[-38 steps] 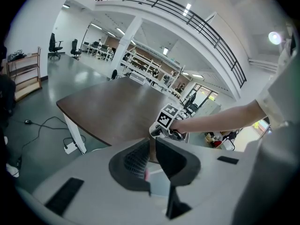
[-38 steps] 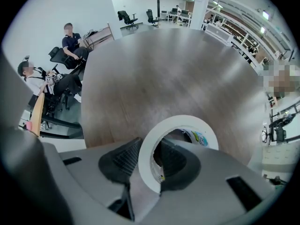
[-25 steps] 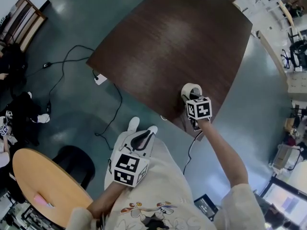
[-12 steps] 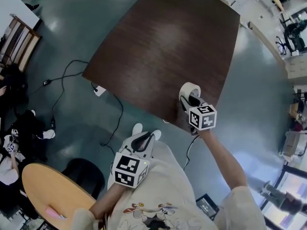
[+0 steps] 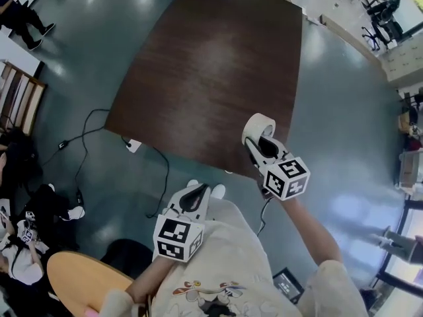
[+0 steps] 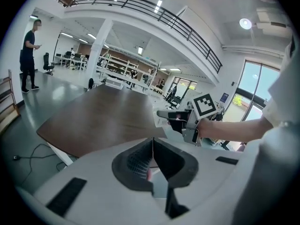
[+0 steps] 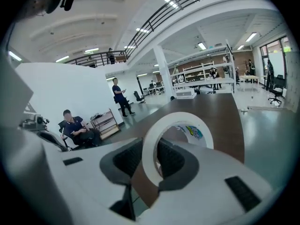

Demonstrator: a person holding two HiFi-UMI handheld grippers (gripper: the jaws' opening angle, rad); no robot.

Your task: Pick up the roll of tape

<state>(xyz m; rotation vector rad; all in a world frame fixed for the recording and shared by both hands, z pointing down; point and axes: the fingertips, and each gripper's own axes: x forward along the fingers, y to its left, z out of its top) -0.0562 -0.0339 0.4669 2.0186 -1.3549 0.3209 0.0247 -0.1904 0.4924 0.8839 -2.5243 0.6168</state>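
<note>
The roll of tape (image 5: pixel 256 125) is a white ring, lifted clear of the dark brown table (image 5: pixel 211 71) near its front right corner. My right gripper (image 5: pixel 262 144) is shut on it, one jaw on each side of the ring's band. In the right gripper view the tape (image 7: pixel 176 142) stands upright between the dark pads (image 7: pixel 125 159), with coloured print inside the ring. My left gripper (image 5: pixel 192 197) hangs low by the person's lap, shut with nothing in it. From the left gripper (image 6: pixel 152 161) view, the right gripper (image 6: pixel 174 122) and tape (image 6: pixel 161 120) show above the table edge.
Black cables and a white power strip (image 5: pixel 134 145) lie on the floor left of the table. A round light-wood table (image 5: pixel 82 276) is at lower left. A person (image 6: pixel 28 55) stands far left; another person (image 7: pixel 75 128) sits by a wooden rack.
My right gripper has risen with the tape, lifting it off the table top and tilting it. The left gripper has shifted slightly up and stayed shut.
</note>
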